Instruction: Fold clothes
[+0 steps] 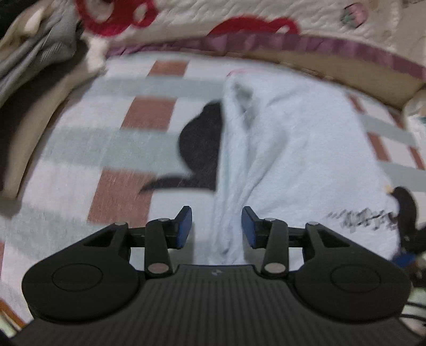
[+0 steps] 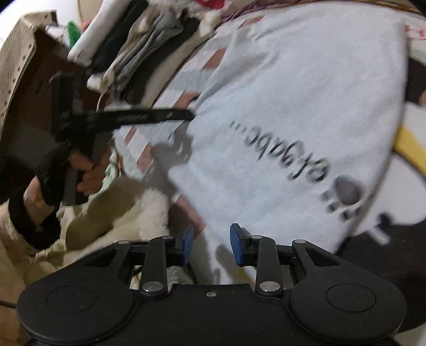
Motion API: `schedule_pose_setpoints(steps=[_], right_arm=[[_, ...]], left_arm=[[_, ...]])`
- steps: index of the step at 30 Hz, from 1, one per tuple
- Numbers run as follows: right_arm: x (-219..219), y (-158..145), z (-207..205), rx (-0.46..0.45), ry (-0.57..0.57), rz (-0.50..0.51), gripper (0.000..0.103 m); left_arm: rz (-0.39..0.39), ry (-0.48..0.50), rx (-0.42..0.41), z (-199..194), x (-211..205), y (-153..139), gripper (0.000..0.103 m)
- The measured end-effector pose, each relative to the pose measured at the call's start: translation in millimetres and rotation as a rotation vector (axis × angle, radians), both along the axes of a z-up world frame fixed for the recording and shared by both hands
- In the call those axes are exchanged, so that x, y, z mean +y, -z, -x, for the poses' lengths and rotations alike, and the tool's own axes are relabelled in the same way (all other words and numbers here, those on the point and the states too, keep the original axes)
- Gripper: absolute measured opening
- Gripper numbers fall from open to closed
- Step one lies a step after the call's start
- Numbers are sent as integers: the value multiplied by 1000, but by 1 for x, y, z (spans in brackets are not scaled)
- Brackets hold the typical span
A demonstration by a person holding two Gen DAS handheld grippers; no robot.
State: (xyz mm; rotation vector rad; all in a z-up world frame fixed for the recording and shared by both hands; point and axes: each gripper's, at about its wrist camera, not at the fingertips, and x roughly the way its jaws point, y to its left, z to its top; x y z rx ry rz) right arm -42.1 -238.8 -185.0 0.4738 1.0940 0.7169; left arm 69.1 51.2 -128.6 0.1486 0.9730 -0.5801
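A white garment (image 1: 293,149) with black lettering (image 2: 282,154) and a paw print (image 2: 346,190) lies spread on a checked blanket (image 1: 111,149). My left gripper (image 1: 217,226) is open, and a raised ridge of the white cloth runs between its blue pads (image 1: 185,226). In the right wrist view the left gripper (image 2: 170,115) reaches in from the left, its tip at the garment's (image 2: 293,79) edge, held by a hand (image 2: 87,175). My right gripper (image 2: 212,244) is open just above the garment's near edge. The right gripper (image 1: 404,213) also shows at the left view's right edge.
A stack of folded clothes (image 2: 138,50) sits at the blanket's far left corner, also seen as a grey folded pile (image 1: 40,56). A quilted cover with red patterns (image 1: 239,24) lies behind. A fluffy cream sleeve (image 2: 127,213) is close to the right gripper.
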Motion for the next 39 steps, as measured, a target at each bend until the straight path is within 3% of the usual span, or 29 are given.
schedule_pose_setpoints(steps=[4, 8, 9, 10, 12, 16, 19, 21, 24, 26, 29, 30, 33, 39], right_arm=[[-23, -17, -14, -111, 89, 72, 41], [-37, -23, -31, -218, 162, 227, 44], [-37, -22, -32, -235, 164, 255, 44], [-38, -20, -34, -251, 166, 282, 44], [-38, -17, -37, -284, 170, 338, 44], [-39, -10, -42, -332, 175, 427, 44], [-41, -6, -42, -326, 162, 436, 44], [-42, -6, -43, -336, 156, 447, 44], [-42, -10, -47, -365, 162, 458, 44], [-43, -12, -52, -382, 171, 462, 45], [-45, -10, -63, -392, 183, 467, 45], [-45, -10, -64, -388, 185, 470, 45], [-47, -9, -66, -375, 192, 480, 44], [-52, -8, -70, -347, 205, 500, 45]], left_arm=[[104, 112, 14, -23, -29, -9, 53], [155, 89, 42, -65, -57, 8, 52], [167, 95, 39, -75, -63, 13, 46], [164, 109, 39, -82, -69, 19, 27], [147, 139, 40, -90, -76, 26, 7], [115, 117, -75, -85, -71, 26, 7], [28, 50, -148, -84, -63, 32, 6], [49, 5, -113, -89, -52, 34, 6], [124, 16, -108, -79, -44, 20, 8], [155, 69, -140, -64, -48, 8, 9], [209, 162, -111, -49, -57, 4, 12], [194, 173, -93, -47, -61, 7, 12], [55, 129, -49, -50, -71, 25, 12], [30, 56, -19, -53, -54, 31, 15]])
